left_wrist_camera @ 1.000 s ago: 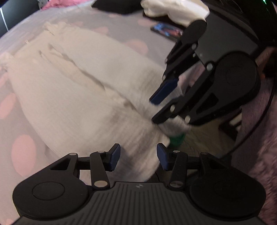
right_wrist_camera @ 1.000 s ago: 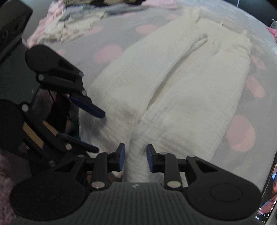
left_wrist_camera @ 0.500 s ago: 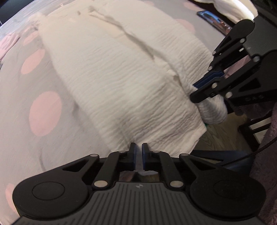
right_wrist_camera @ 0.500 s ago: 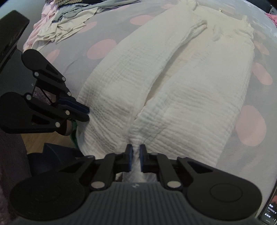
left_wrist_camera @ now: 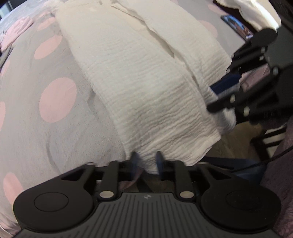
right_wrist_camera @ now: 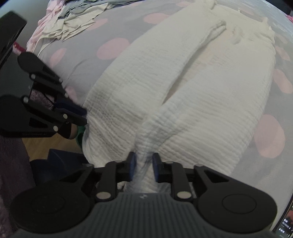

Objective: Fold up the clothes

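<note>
So the surface is a bed with a grey cover [left_wrist_camera: 25,113] dotted with big pink circles, and it runs right up to the near edge, where wood floor [right_wrist_camera: 45,144] shows below. At the far left in the right wrist view there's a heap of loose clothes [right_wrist_camera: 73,25] in beige, grey and pink. A phone [left_wrist_camera: 236,25] lies on the cover at the far right in the left wrist view, next to some bundled white fabric [left_wrist_camera: 256,12].

The white crinkle-cotton trousers [right_wrist_camera: 192,102] lie flat along the bed, waistband at the far end, both leg hems hanging at the near edge.

The left gripper [left_wrist_camera: 146,163] has the hem of the left leg bunched between its blue pads. Its jaws have just been opening again after a pinch and sit at a medium gap; the frame is blurry, so I can't say whether the pads press the cloth. The right gripper [right_wrist_camera: 142,164] has the other leg's hem gathered between its pads at a narrowish gap; its jaws have also just been opening, and that cloth does look squeezed.
</note>
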Demonstrator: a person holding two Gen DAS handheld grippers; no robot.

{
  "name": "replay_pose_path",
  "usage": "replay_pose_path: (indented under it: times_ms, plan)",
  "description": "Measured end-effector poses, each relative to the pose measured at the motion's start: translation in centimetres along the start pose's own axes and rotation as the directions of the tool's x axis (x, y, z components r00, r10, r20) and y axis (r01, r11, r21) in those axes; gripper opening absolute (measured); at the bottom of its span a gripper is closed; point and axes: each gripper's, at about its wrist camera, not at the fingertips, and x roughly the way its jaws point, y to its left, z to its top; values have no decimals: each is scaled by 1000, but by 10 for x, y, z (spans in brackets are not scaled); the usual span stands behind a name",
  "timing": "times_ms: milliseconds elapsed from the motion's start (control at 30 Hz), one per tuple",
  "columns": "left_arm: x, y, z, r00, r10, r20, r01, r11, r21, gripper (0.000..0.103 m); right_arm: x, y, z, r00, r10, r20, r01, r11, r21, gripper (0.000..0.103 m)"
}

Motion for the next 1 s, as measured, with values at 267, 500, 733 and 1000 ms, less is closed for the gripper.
replay_pose_path:
  times_ms: [267,500,733,1000]
  plan:
    - [-1,4,5,1000,18,10,-18,999,-31,53,-11,14,-2,999,2,48,2,998,-64,31]
    - [1,8,11,999,48,0,-48,998,-45,26,-6,17,-2,999,-19,48,23,997,-76,27]
    - [-9,21,3,999,47,-11,-48,992,-115,2,-7,11,-1,998,2,62,0,999,-38,11]
    - [-13,37,-12,996,79,-45,-86,978,-190,0,-9,11,0,999,-6,45,8,999,-50,13]
